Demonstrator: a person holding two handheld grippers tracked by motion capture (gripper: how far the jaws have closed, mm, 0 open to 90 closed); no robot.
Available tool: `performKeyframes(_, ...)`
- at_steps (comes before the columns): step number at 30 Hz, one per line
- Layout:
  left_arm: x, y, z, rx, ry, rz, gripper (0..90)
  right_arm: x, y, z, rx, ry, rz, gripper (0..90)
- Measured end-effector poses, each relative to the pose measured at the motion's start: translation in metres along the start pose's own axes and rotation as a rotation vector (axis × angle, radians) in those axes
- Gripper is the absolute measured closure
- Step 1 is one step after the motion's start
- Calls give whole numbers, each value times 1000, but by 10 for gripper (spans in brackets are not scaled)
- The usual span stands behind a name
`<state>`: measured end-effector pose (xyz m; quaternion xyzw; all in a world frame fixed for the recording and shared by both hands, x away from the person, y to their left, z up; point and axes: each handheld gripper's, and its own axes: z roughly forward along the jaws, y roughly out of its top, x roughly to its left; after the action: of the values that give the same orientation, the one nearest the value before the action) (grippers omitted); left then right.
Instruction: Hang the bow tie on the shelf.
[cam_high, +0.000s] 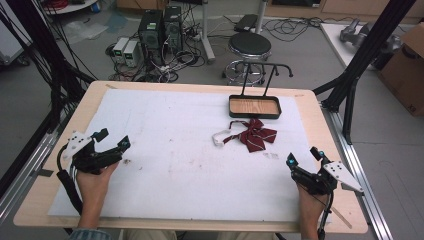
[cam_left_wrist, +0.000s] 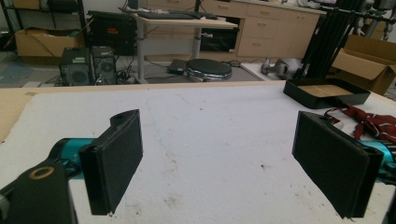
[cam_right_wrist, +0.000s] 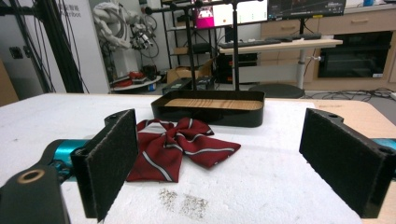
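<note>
Bow tie (cam_high: 254, 134), frame centre-right: soft, light, floppy cloth; judged best pinched at centre knot. Left gripper (cam_high: 111, 139), right gripper (cam_high: 305, 157): jaws apart, empty.

Legible text: one partial item. On the white panel (cam_right_wrist: 91, 42) at upper left of the right gripper view, small dark lettering ending in "robot" is seen; the leading characters cannot be made out. No other markings can be read.
</note>
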<state>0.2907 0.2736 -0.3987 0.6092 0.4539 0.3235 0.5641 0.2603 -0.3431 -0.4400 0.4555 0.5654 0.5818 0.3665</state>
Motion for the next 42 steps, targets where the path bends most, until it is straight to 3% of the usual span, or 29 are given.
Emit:
performKeyframes(15, -2, 1, 0, -2, 7, 8, 166, 0, 1, -1, 15, -11, 17, 110)
performKeyframes(27, -2, 4, -3, -20, 1, 4, 166, 3, 3, 6, 59, -44, -22, 110)
performKeyframes(31, -1, 5, -3, -28, 5, -1, 166, 5, 8, 14, 82, -51, -34, 111)
performKeyframes(37, -1, 5, -3, -28, 3, -2, 166, 14, 30, 31, 85, -51, -57, 112)
performKeyframes(38, -2, 5, -3, -29, 1, 0, 166, 20, 41, 42, 84, -41, -70, 113)
performKeyframes(41, -2, 6, -3, -31, -2, 2, 166, 24, 48, 53, 88, -38, -83, 127)
performKeyframes(42, -3, 6, -3, -31, -4, 4, 166, 28, 52, 64, 96, -32, -91, 137)
